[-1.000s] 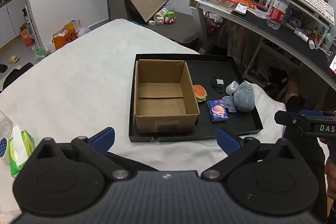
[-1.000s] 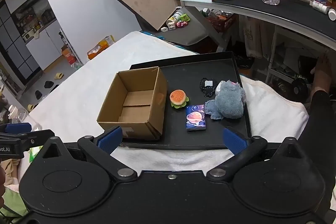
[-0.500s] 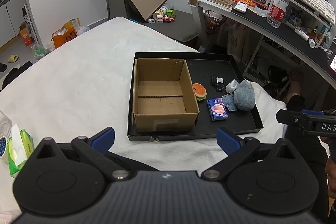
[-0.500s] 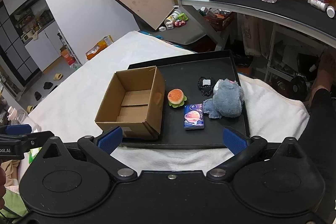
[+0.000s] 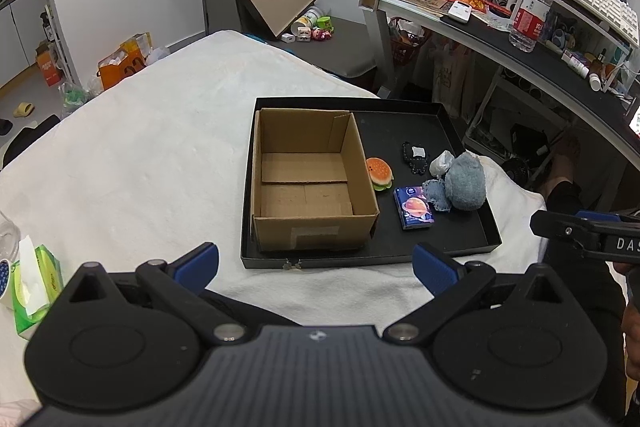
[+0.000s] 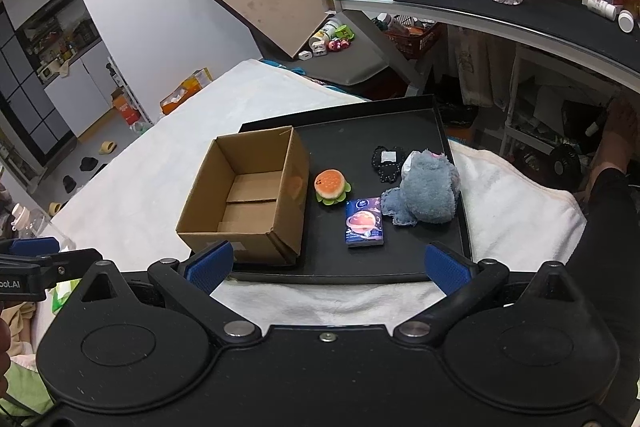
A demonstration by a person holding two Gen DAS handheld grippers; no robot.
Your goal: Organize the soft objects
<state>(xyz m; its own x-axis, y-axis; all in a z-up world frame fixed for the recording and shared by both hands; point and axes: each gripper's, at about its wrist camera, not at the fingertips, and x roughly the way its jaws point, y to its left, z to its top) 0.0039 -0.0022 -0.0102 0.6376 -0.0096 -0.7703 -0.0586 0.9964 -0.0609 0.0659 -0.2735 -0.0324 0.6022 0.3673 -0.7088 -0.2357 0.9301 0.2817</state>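
Both tools hang short of the tray (image 5: 360,261), spread wide and gripping nothing: the left tool (image 5: 316,265) lines up roughly with the box (image 5: 312,227), the right tool (image 6: 328,267) with the tray's near rim, and neither touches anything. Nothing soft is in the box, so the sorting has not begun. Nearest on the tray, right of the box, lies the tissue pack (image 6: 363,223), flat and slick-looking; spread fingers coming down on it may well skate off its wrapper or push it along the tray instead of lifting it. Just right of the pack, and touching it at the edge, sits the grey plush (image 6: 430,193) with a denim patch (image 6: 394,209) sticking out under it; a pinch taken on loose fur or on that patch would likely sag or slip on the way over. The burger toy (image 6: 330,185) rests close against the box's right wall, so a finger dropping on that side could catch the cardboard and shove the light box, which stands loose on the tray. Farther back lies the black piece (image 6: 386,163), thin and dark on a dark tray, hard to get under. The whole tray sits on a soft white bed (image 5: 140,155), so hard downward pressure could tilt it.
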